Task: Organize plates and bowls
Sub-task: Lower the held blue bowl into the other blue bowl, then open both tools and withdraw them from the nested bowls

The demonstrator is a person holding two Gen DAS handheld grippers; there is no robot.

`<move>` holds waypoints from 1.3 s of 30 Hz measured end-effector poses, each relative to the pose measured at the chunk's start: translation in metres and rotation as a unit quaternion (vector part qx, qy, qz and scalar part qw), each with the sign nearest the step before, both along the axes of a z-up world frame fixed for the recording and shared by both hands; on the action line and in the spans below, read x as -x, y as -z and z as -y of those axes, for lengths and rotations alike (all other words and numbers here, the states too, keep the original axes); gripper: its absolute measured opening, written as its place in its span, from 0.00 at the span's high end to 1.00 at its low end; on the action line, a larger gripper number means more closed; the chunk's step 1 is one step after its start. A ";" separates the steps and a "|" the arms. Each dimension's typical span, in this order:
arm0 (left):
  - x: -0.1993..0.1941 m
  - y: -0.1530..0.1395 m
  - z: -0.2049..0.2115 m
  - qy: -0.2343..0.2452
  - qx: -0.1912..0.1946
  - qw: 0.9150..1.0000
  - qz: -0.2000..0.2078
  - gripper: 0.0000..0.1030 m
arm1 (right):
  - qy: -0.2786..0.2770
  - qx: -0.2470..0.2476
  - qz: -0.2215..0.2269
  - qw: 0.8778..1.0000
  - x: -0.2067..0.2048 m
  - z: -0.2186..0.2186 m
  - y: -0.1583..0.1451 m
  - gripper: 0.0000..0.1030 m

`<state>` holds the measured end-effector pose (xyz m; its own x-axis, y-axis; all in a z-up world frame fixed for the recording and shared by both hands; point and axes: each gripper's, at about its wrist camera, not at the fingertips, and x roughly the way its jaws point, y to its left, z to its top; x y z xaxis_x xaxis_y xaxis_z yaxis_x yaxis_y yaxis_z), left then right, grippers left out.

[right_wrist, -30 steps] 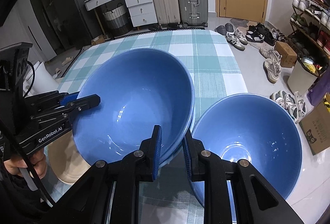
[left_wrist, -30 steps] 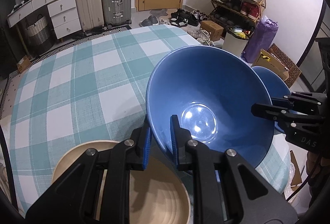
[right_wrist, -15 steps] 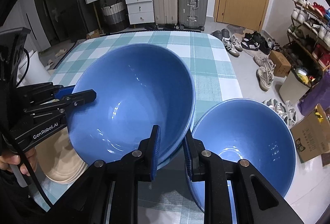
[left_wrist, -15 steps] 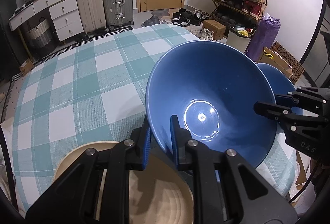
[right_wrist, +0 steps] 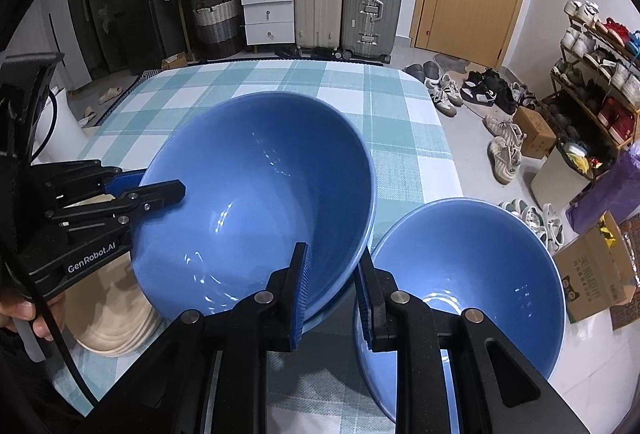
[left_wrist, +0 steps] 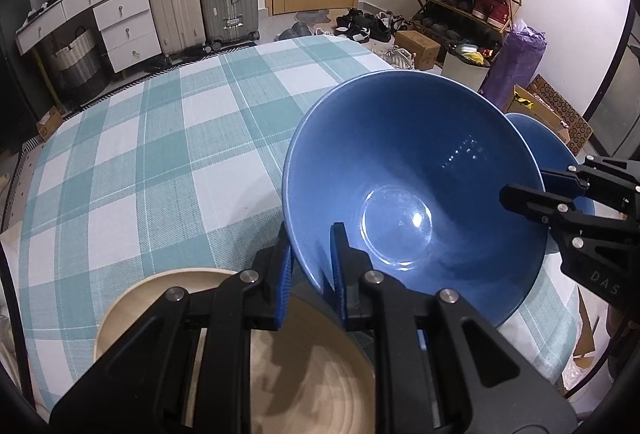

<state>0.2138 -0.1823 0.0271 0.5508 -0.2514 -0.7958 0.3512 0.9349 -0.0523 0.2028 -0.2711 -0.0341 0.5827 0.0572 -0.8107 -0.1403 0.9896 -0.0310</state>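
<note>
While your left hand-held gripper (left_wrist: 310, 270) and right hand-held gripper (right_wrist: 332, 288) both clamp the big blue bowl (right_wrist: 256, 202), its wall hides most of the beige plates (right_wrist: 112, 318) beside it.

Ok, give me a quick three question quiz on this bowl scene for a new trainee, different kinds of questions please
1. True or false: both grippers clamp the rim of the same large blue bowl.
2. What lies on the table under the left gripper? A) beige plates B) a cutting board C) a red mug
3. Fill in: beside the held bowl, near the table's edge, sits a second ____ bowl.

Key
1. True: the right gripper grips the opposite rim.
2. A, the beige plates.
3. Blue.
</note>
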 end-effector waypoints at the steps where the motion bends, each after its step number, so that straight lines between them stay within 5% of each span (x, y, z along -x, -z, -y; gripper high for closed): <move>1: -0.001 0.000 0.000 0.000 -0.001 1.000 0.001 0.87 | 0.001 0.006 0.001 1.000 0.000 0.000 0.000 0.80; 20: 0.001 0.007 -0.006 -0.004 0.018 1.000 -0.006 0.82 | 0.010 -0.016 -0.020 1.000 -0.002 0.011 0.005 0.76; 26: 0.003 -0.001 -0.015 -0.010 0.043 0.999 -0.005 0.64 | 0.014 -0.025 -0.019 0.999 -0.001 0.018 0.000 0.73; 34: 0.018 -0.024 -0.020 -0.002 0.083 0.997 0.008 0.22 | 0.010 -0.052 0.014 0.999 0.014 0.025 -0.021 0.29; 39: 0.032 -0.040 -0.012 0.003 0.091 0.996 0.010 0.14 | 0.024 -0.071 0.031 0.997 0.026 0.037 -0.035 0.10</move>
<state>0.1814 -0.1698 0.0670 0.5645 -0.3943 -0.7252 0.3591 0.9084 -0.2143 0.1769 -0.3085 0.0011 0.6369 0.1401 -0.7581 -0.0950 0.9901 0.1031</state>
